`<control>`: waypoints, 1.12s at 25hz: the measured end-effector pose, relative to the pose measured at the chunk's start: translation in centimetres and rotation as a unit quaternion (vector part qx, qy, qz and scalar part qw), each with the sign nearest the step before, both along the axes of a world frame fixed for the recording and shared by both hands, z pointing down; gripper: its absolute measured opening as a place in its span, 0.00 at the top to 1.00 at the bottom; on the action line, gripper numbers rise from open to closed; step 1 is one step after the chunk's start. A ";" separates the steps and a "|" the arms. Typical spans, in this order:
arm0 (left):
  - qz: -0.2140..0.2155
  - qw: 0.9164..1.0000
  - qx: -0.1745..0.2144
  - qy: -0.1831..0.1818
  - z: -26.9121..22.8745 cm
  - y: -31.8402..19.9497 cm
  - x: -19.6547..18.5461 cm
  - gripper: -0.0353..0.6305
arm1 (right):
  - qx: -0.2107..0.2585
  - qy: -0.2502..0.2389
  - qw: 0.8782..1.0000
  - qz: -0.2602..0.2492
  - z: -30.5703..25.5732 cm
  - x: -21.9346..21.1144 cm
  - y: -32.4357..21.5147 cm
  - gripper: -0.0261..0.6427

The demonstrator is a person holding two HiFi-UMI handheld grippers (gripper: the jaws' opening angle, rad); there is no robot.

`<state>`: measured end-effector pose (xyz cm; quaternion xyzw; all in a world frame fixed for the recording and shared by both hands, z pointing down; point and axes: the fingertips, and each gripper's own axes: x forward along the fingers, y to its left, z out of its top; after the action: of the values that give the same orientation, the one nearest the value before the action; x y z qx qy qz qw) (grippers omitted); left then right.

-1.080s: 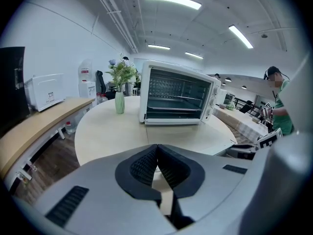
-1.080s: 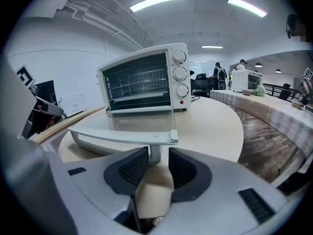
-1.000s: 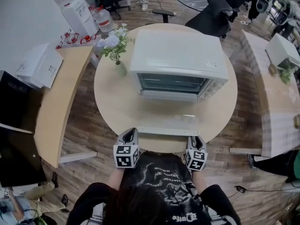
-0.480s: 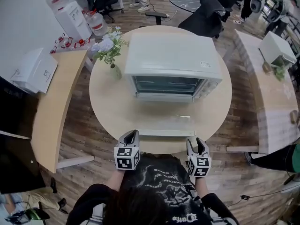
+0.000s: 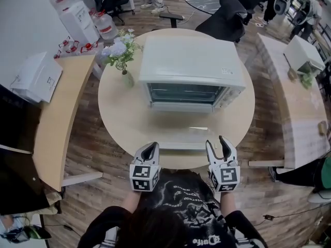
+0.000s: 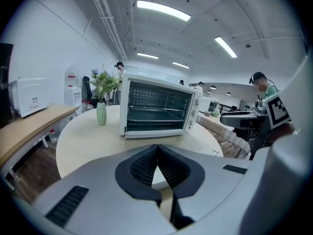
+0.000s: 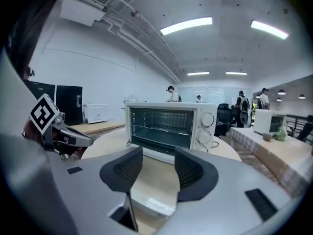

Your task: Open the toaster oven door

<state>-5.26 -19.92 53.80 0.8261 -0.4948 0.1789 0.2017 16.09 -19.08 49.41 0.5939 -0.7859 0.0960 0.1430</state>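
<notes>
- Hovering at the 7 o'clock rim of the table, the left gripper [image 5: 149,150] had its dark ribbed jaws pressed together, with nothing between them.
- At the 5 o'clock rim, the right gripper [image 5: 216,143] stood with its jaws spread. They had just been opening and pinched nothing, though the front edge of the door showed below the gap.
- Both hung over the near edge of the round pale wooden table [image 5: 119,112].
- The clear glass door [image 5: 178,137], with its white handle bar, lay swung fully down and level over the tabletop. It was at 6 o'clock from the oven body, and the bar ran between the two grippers.
- The white metal toaster oven [image 5: 191,66] sat past the table's centre toward 12 o'clock. Its cavity was exposed, and its knobs were on the 3 o'clock side of the front.
- A pale green vase of white and blue flowers [image 5: 124,56] stood at 10 o'clock on the table.
- A black office chair [image 5: 227,19] stood beyond the table at 1 o'clock.
</notes>
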 end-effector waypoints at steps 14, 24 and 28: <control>0.000 0.998 0.057 -0.001 -3.1 -1.2 0.6 0.92 | 0.027 0.010 0.999 -0.020 -1.8 -1.7 -1.7 0.65; -0.005 0.998 0.053 0.013 -3.0 -1.4 0.6 0.92 | 0.039 0.004 0.999 0.007 -1.9 -1.0 -2.2 0.92; -0.007 0.999 0.048 0.015 -2.8 -1.5 0.6 0.92 | 0.028 0.013 1.000 0.001 -1.5 -1.1 -2.3 0.95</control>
<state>-4.65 -21.38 51.05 0.8340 -0.5057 0.1407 0.1702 14.97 -21.35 47.86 0.5994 -0.7860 0.0663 0.1363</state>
